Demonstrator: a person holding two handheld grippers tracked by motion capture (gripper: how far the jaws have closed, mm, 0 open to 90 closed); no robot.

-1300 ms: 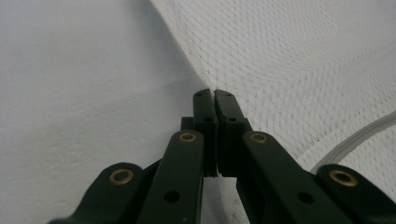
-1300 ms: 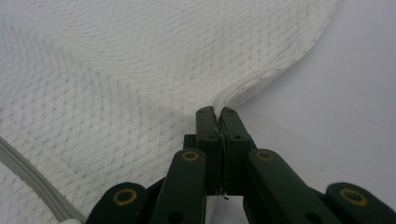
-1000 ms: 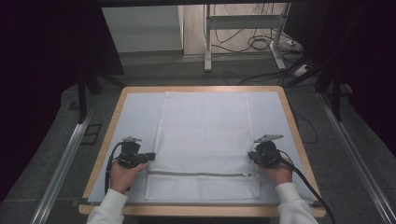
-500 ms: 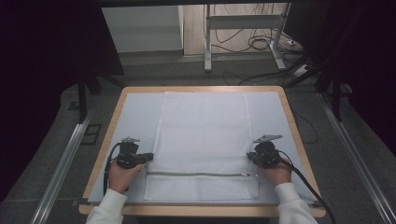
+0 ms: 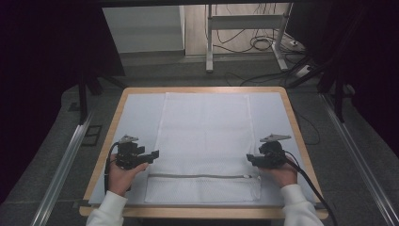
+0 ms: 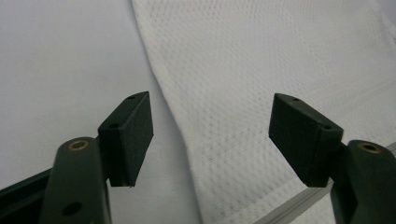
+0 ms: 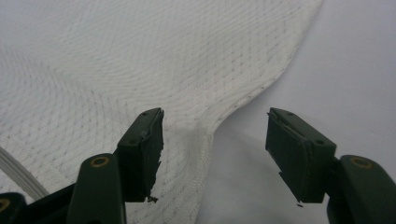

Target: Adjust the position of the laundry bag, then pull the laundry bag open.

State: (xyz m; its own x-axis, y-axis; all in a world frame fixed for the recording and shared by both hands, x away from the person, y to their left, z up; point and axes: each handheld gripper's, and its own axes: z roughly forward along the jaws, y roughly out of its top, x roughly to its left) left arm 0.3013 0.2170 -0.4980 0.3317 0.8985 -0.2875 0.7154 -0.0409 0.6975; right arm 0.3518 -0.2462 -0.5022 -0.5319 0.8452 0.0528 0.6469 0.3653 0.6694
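white mesh bag (image 5: 204,141) | grey zip (image 5: 202,176) | pale blue mat (image 5: 136,117) | black claws

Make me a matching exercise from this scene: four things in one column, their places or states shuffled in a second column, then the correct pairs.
Things:
1. left gripper
2. right gripper
3. zipper
4. white mesh bag

Places or states:
A. runs across the bag near the person's edge
B. open, straddling the bag's right edge
C. lies flat down the middle of the table
D. open, straddling the bag's left edge

Pairs: 1-D, 2-B, 3-A, 4-C
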